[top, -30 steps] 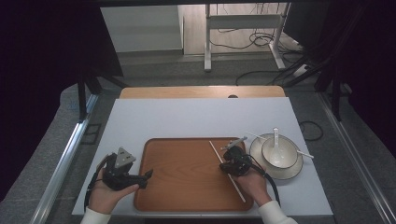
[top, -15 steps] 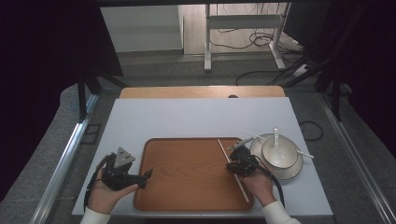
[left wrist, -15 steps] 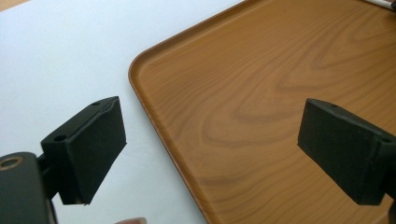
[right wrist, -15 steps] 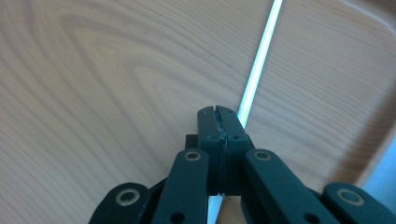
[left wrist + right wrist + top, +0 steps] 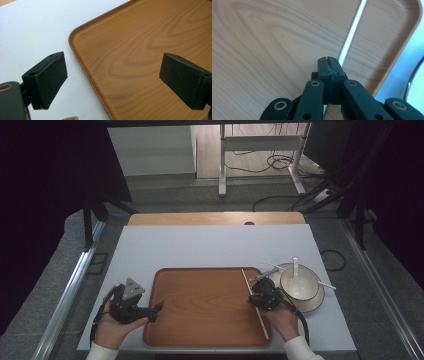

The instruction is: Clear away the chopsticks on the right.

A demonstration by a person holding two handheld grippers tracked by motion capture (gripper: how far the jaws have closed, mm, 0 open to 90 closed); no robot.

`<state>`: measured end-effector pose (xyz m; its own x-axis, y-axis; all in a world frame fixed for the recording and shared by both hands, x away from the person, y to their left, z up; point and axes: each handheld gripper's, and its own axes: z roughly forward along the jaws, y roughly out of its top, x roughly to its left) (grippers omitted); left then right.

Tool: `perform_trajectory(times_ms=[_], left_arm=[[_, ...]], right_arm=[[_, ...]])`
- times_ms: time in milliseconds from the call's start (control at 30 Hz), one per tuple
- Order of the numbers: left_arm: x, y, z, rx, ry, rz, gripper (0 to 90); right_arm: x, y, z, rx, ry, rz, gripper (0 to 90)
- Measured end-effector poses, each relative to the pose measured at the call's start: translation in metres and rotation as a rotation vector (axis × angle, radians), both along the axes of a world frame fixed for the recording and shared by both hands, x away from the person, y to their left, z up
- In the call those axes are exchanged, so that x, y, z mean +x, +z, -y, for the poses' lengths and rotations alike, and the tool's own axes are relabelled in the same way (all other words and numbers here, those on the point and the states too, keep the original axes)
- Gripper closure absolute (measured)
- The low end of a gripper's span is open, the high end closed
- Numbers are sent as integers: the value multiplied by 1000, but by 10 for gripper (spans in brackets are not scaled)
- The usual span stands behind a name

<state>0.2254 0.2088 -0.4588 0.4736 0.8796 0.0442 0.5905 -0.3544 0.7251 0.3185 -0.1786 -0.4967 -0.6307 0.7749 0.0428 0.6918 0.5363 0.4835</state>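
we note the right claw (image 5: 261, 296) pinched shut on a white chopstick (image 5: 255, 302) lying along the right side of the wooden tray (image 5: 200, 330) (jaws pressed together in the right gripper view). the left claw (image 5: 156, 308) gapes wide over the tray's left rim. a bowl (image 5: 299, 282) with a spoon (image 5: 295, 265) sits right of the tray on the table (image 5: 210, 245).

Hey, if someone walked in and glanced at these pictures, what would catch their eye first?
Probably the big wooden tray in the middle of the white table, bare but for a thin white stick along its right edge. The right gripper is shut on that stick, and beside it sits a white bowl with a spoon on a plate.
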Motion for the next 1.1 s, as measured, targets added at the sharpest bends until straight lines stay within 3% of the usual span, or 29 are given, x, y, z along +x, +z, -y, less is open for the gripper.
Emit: perform_trajectory(times_ms=[833, 933, 1100], left_arm=[[0, 0, -1, 0, 1, 0, 73], [0, 0, 0, 0, 0, 1, 73], [0, 1, -2, 6, -3, 2, 73]], right_arm=[[-6, 3, 15, -11, -29, -3, 899], [-7, 7, 16, 18, -14, 5, 899], [-13, 27, 21, 82, 18, 54, 899]])
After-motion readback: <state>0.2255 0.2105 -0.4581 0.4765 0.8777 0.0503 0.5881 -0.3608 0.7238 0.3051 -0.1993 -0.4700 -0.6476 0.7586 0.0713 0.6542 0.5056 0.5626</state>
